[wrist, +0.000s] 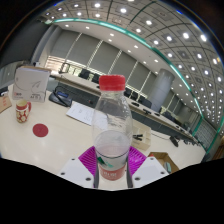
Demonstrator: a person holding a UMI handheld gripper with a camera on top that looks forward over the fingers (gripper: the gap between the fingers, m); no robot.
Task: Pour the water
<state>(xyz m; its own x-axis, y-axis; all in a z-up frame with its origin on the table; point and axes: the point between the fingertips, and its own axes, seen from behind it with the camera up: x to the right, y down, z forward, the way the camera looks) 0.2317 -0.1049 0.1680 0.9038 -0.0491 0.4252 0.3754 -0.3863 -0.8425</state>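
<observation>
Gripper (113, 165) clenched on upright bottle (112, 125), cap (113, 82) on. Mug (23, 109) stands far left on bench (60, 140). Pouring not yet begun.

Bottle (112, 128) sits between the gripper (113, 166) fingers and blocks the path straight ahead. Left of it the table (60, 140) is mostly open, only a red coaster (40, 130) and a mug (23, 110) further out. Right side is tighter: a box (161, 160) close by.
</observation>
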